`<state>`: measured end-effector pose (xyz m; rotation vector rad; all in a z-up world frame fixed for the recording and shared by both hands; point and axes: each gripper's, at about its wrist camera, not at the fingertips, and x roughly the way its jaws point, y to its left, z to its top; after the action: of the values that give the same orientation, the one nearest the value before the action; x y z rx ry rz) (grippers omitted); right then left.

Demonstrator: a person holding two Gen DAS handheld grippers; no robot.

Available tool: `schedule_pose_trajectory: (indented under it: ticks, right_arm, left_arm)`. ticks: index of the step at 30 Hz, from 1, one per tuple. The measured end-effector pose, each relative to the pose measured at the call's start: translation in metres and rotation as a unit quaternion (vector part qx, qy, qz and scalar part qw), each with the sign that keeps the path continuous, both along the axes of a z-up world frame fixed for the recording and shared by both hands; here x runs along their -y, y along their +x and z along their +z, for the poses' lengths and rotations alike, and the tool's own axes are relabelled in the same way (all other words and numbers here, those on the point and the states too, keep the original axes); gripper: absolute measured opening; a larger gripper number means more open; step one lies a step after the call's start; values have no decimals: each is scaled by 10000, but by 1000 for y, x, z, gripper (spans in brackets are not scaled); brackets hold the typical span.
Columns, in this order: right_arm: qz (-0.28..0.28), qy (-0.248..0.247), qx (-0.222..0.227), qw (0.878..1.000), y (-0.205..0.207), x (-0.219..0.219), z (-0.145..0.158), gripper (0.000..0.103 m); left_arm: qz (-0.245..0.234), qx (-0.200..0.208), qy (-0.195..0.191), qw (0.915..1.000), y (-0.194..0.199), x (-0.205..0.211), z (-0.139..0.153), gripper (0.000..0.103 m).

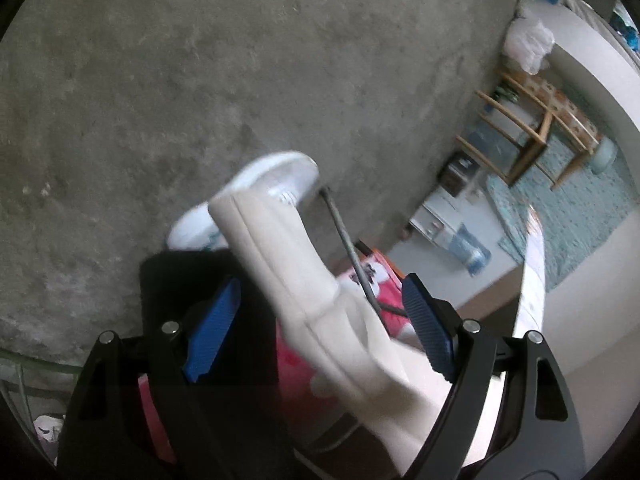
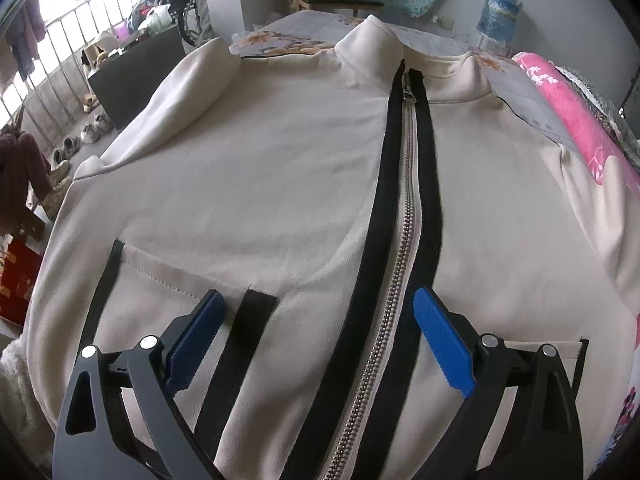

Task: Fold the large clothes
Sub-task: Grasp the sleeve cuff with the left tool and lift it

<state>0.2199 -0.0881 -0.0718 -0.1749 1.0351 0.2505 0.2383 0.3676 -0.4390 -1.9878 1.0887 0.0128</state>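
Note:
A large cream zip-up jacket (image 2: pixel 260 168) with black trim lies face up, spread flat on the bed, collar at the far end. Its zipper (image 2: pixel 404 208) is closed and runs down the middle. My right gripper (image 2: pixel 316 308) is open just above the lower front, its blue pads either side of the zipper and black strip. In the left wrist view a cream sleeve (image 1: pixel 288 260) hangs over the bed's edge, between the blue pads of my left gripper (image 1: pixel 320 300), which is open. The camera looks down at the floor.
A white shoe (image 1: pixel 276 176) rests on the grey concrete floor (image 1: pixel 200 80). A pink blanket (image 2: pixel 576 120) lies along the bed's right side. A wooden chair (image 1: pixel 528 128) and a water jug (image 2: pixel 498 12) stand further off. Railings and shoes are at the left.

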Motion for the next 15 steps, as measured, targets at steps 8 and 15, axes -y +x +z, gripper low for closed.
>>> schedule_pose_trajectory:
  ticks: [8, 15]
  right_arm:
    - [0, 49, 111, 9999, -2, 1, -1, 93]
    - [129, 198, 407, 9989, -14, 3, 16, 93]
  left_arm:
    - [-1166, -77, 1335, 9841, 32, -22, 29, 21]
    - [-1042, 183, 3588, 9274, 30, -94, 176, 16]
